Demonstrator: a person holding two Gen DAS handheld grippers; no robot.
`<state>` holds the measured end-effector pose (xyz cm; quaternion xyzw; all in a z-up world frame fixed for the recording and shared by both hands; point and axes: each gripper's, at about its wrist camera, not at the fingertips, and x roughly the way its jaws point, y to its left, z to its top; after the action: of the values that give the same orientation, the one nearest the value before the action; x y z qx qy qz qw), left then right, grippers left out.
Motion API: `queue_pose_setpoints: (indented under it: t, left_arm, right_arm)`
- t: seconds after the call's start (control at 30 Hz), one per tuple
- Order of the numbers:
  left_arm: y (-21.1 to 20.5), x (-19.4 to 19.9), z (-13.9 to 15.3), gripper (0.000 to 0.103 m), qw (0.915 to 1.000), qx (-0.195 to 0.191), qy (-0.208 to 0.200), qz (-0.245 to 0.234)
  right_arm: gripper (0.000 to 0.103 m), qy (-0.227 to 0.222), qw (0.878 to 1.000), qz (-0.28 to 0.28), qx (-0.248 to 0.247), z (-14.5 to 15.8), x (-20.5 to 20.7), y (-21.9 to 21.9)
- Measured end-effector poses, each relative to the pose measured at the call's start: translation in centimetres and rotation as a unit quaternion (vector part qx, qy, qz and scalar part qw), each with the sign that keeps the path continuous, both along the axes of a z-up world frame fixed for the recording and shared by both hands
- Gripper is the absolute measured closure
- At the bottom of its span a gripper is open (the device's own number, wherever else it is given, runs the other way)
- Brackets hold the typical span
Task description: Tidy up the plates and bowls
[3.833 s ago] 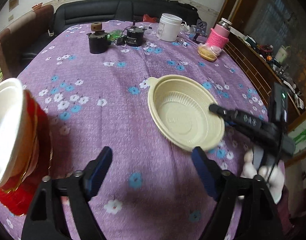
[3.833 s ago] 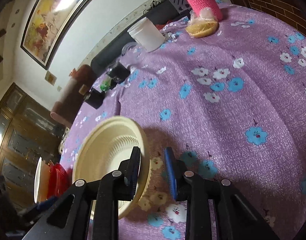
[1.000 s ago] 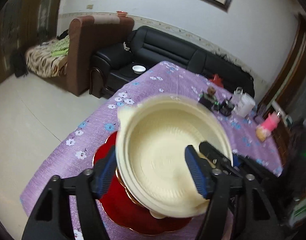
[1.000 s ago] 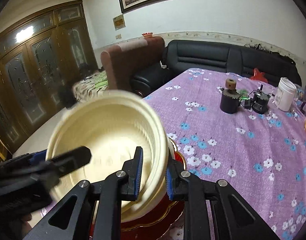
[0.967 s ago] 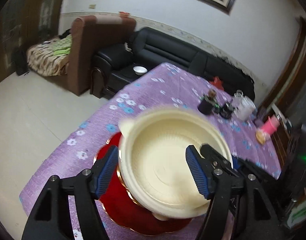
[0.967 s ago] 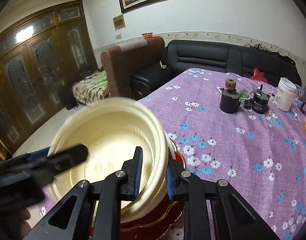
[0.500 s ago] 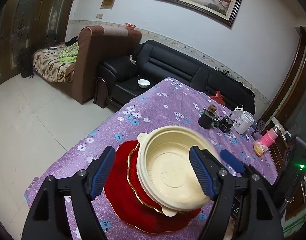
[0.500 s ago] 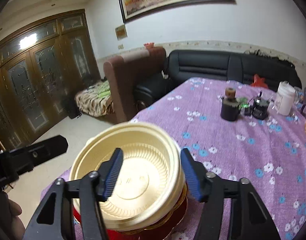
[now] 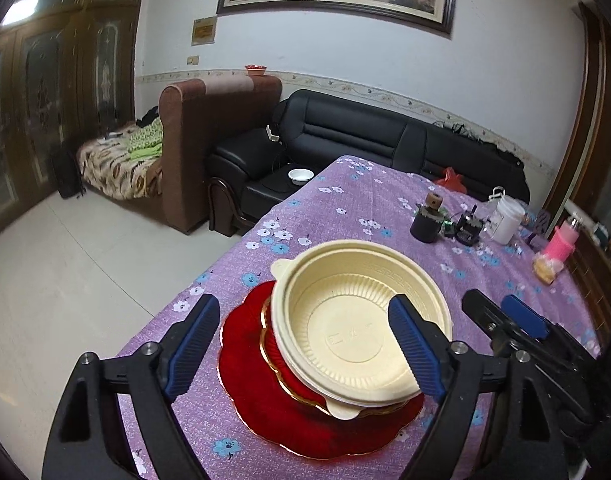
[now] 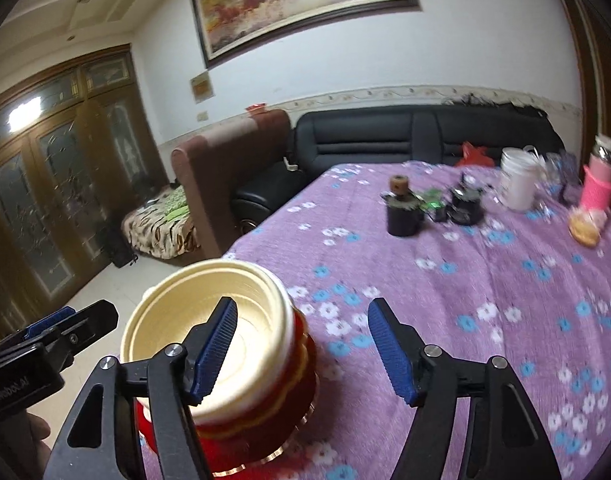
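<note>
A cream plastic bowl (image 9: 345, 320) sits on top of a stack of red, gold-rimmed dishes on a wide red plate (image 9: 265, 392) near the table's front left corner. The bowl also shows in the right wrist view (image 10: 209, 312), with the red stack (image 10: 265, 400) under it. My left gripper (image 9: 305, 352) is open and empty, held above the stack with its jaws either side of the bowl. My right gripper (image 10: 305, 348) is open and empty, just right of the bowl; it also shows in the left wrist view (image 9: 505, 320).
The table has a purple flowered cloth (image 9: 345, 208). At its far end stand a black pot (image 9: 425, 224), a white jar (image 9: 507, 224), a pink bottle (image 9: 563, 240) and a wrapped bun (image 9: 545, 268). A black sofa (image 9: 385, 140) and brown armchair (image 9: 193, 132) lie beyond.
The right gripper carried the cream bowl to the red stack, let it go there and opened. Both grippers have since drawn back and up from the stack.
</note>
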<state>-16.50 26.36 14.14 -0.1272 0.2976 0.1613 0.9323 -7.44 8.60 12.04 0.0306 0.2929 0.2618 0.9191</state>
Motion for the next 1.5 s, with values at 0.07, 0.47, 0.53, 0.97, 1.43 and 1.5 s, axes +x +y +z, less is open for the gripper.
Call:
queue_pose_setpoints:
  t: [0.07, 0.47, 0.53, 0.97, 1.43, 1.5]
  left_arm:
    - [-0.6, 0.2, -0.2, 0.016, 1.0, 0.003, 0.006, -0.004]
    - [-2.7, 0.4, -0.3, 0.015, 0.9993, 0.028, 0.023, -0.009]
    - [-3.1, 0.5, -0.4, 0.015, 0.999, 0.032, 0.028, -0.011]
    - [-5.2, 0.3, -0.5, 0.013, 0.9979, 0.049, 0.037, -0.02]
    - [-7.0, 0.0, -0.9, 0.009, 0.9968, 0.057, 0.047, -0.029]
    - [-7.2, 0.0, -0.9, 0.009, 0.9966, 0.058, 0.049, -0.031]
  right_arm:
    - [0.029, 0.013, 1.0, -0.008, 0.006, -0.4, -0.1, -0.9]
    - [0.027, 0.04, 0.999, -0.02, 0.018, -1.8, -1.2, -3.1]
    - [0.027, 0.04, 0.999, -0.019, 0.016, -1.9, -1.6, -3.2]
    - [0.023, 0.046, 0.999, -0.021, 0.014, -2.1, -3.0, -4.3]
    - [0.023, 0.062, 0.998, -0.024, 0.009, -3.2, -4.4, -5.2]
    - [0.023, 0.062, 0.998, -0.025, 0.008, -3.2, -4.5, -5.3]
